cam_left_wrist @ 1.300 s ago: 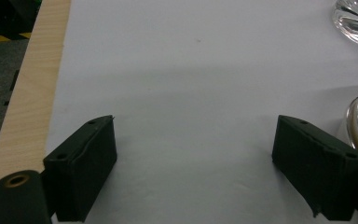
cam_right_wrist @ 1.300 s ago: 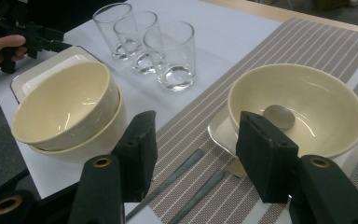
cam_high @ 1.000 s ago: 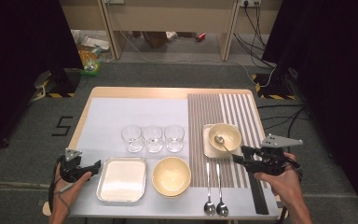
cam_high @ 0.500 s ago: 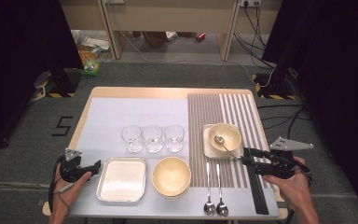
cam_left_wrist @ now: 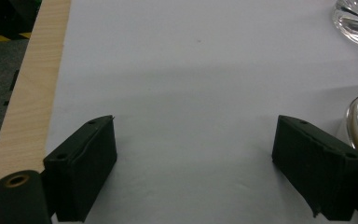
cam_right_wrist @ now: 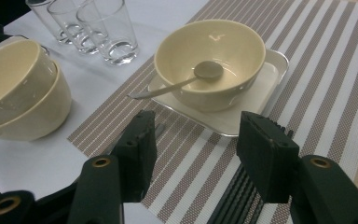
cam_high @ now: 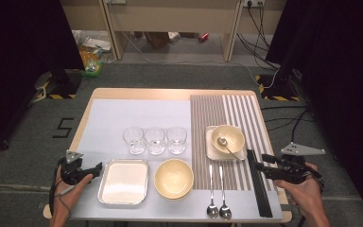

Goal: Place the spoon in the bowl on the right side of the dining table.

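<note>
From the high view, one place looks laid: a bowl with a spoon in it sits on a small square plate on the striped mat. I judge the rest is yet to do: two stacked bowls, two spare spoons, three glasses and a metal tray wait in a row nearer me. My right gripper hovers over the mat's right edge, just above the black chopsticks, holding nothing. My left gripper rests beside the tray, empty too.

In the left gripper view, my jaws stand wide apart over the bare white sheet. The tray's rim and a glass base are cut off at the right edge.

In the right gripper view, my jaws are spread about halfway with only mat between them, pointing at the plated bowl. The spoon's handle juts over the rim toward me. The dark chopsticks are partly hidden behind my jaws, so I cannot tell how close I am to them. The stacked bowls are cropped at the left.
</note>
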`<state>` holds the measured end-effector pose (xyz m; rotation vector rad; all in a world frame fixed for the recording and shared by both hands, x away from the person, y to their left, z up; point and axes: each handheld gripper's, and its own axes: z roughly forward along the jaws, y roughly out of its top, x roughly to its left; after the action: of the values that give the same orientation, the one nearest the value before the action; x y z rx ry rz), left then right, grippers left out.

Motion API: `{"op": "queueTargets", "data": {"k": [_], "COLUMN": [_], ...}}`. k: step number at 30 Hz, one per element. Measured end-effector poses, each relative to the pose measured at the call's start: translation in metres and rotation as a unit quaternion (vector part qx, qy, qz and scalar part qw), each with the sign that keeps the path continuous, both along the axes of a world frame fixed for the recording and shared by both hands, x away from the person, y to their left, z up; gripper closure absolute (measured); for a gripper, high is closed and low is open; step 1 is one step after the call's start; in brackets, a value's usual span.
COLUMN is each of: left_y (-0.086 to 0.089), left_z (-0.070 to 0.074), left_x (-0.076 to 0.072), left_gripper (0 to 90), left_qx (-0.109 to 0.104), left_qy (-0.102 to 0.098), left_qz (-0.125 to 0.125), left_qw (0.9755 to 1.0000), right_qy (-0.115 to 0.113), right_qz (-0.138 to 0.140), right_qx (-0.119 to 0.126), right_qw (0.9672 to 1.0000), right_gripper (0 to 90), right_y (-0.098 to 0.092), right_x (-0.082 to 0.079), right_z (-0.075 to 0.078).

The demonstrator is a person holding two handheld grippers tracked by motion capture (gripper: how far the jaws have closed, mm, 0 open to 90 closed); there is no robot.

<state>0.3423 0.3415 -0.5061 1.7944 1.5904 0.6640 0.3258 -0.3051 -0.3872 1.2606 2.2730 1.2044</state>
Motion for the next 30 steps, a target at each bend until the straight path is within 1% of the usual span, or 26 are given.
{"op": "queueTargets", "data": {"k": [6,14,21,30], "left_y": [0.0,0.0,0.0,0.0], "left_z": [0.0,0.0,0.0,0.0], "left_x": [0.0,0.0,0.0,0.0], "left_gripper": [13.1,13.1,13.1,13.0], "left_qx": [0.0,0.0,0.001,0.001], "left_qy": [0.0,0.0,-0.001,-0.001], "left_qz": [0.0,0.0,0.0,0.0], "left_qw": [1.0,1.0,1.0,1.0], "right_qy": [0.006,0.016,0.024,0.037], "right_qz": [-0.009,-0.029,-0.039,-0.047], "right_qx": [-0.003,-0.011,-0.024,-0.025], "right_qw": [0.9999,0.9994,0.9987,0.9979], "right_gripper": [47.5,47.7,47.7,47.7], "right_y": [-0.006,-0.017,-0.023,-0.028], "right_x": [0.001,0.001,0.001,-0.001], "right_z": [-0.006,-0.014,-0.022,-0.032]}}
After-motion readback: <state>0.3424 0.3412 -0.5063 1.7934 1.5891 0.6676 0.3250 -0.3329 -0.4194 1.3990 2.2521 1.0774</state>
